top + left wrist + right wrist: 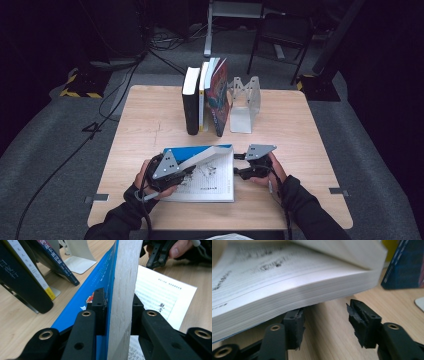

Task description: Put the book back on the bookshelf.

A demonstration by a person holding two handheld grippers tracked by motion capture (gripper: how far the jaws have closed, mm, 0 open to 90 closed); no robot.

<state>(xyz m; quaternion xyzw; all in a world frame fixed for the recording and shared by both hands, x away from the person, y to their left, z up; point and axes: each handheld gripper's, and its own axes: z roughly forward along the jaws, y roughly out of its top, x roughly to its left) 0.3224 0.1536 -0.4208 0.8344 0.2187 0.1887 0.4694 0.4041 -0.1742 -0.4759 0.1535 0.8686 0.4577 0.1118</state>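
Observation:
An open book point(212, 182) lies on the wooden table point(300, 135) near its front edge. My left gripper point(189, 170) is shut on the raised blue cover point(100, 280) and a thick wad of pages point(123, 277), which it holds up on edge. In the left gripper view its jaws point(117, 307) clamp that wad from both sides. My right gripper point(239, 165) rests at the book's right edge, open. In the right gripper view its jaws point(325, 315) stand apart over bare table, with the lower page block point(287, 290) just above its left jaw.
A row of upright books point(205, 97) stands at the back middle of the table, leaning against a white metal bookend point(245, 102). A black book point(20, 282) closes the left end of the row. Chairs and cables lie on the floor beyond the table.

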